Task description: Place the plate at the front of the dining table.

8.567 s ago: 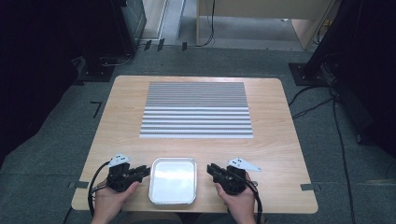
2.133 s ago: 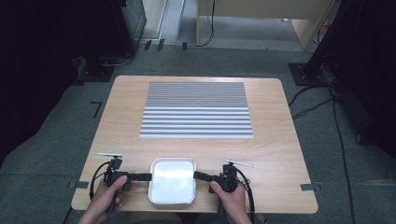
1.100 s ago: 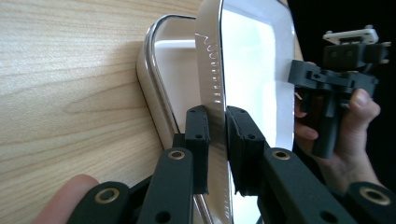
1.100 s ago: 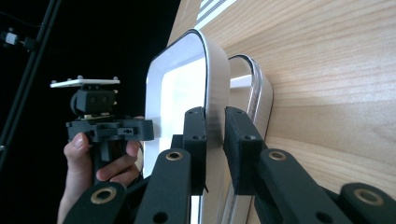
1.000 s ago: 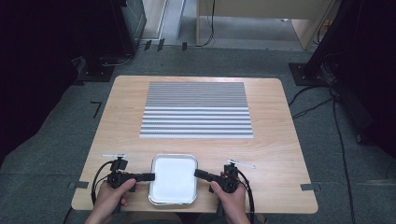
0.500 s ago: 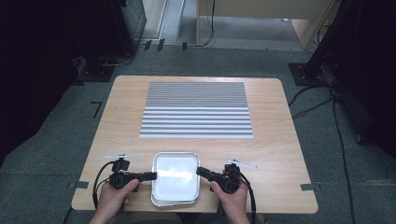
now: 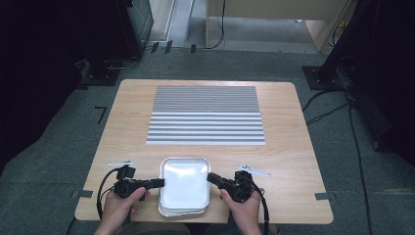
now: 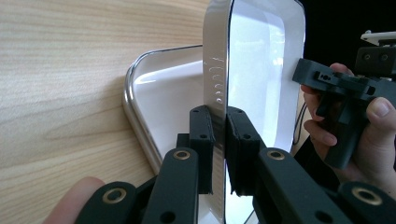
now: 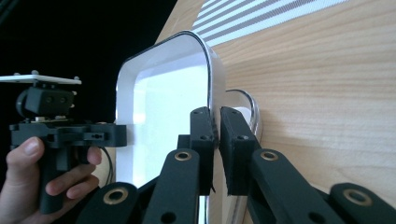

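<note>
gripping a shiny metal tray (image 7: 185,176) from both sides, a person works at the near edge of a pale wooden counter (image 7: 293,147). the left tongs (image 7: 157,183) pinch the tray's left rim, and the right tongs (image 7: 213,178) pinch its right rim. both pairs of jaws have just been closing and are now clenched on the thin metal edge, with the rim between their pads.

in the left tongs' own view, the two black jaws press either side of the tray's rim (image 8: 215,70). a second tray (image 8: 154,112) of the same kind lies flat on the wood beneath it, and the held one stands clear above it. farther off in that view, a hand (image 8: 369,135) holds the other tongs against the opposite rim.

in the right tongs' own view, the jaws likewise squeeze the tray's edge (image 9: 210,74), with the lower tray's rim (image 9: 252,109) showing just beyond them on the wood.

from above, the held tray sits near the person, between the two hands, almost directly over the lower tray (image 7: 181,211), whose near edge peeks out below it.

a grey striped mat (image 7: 205,115) lies flat at the middle of the counter, well apart from the trays, on the far side.
</note>
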Available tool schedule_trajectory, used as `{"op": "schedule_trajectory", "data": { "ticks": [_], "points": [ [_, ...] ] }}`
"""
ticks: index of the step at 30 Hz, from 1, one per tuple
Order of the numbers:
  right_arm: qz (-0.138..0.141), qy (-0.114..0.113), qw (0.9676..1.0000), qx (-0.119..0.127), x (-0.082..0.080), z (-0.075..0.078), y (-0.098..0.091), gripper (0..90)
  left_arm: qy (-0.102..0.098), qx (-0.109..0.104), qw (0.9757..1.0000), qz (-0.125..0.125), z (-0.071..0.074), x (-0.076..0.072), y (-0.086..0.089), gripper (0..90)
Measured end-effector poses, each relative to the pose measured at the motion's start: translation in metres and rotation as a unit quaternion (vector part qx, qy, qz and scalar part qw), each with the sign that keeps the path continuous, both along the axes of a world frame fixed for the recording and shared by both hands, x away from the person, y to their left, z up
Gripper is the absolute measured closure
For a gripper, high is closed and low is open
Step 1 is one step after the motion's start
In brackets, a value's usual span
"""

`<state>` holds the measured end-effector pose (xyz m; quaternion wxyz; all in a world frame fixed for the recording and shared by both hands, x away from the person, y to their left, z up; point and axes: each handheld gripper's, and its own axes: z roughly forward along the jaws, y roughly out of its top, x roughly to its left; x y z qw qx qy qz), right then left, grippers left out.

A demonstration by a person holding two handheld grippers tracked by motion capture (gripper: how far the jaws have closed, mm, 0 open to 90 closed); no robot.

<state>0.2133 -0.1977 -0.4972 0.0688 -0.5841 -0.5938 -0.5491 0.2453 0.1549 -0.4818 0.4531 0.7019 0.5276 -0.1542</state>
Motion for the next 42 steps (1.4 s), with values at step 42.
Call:
{"op": "schedule_trajectory", "data": {
  "ticks": [42],
  "points": [
    [-0.039,-0.056,0.9941,-0.084,0.06,0.062,-0.012,88.6,-0.127,0.06,0.989,0.047,0.054,0.053,-0.041,86.4]
  ]
}}
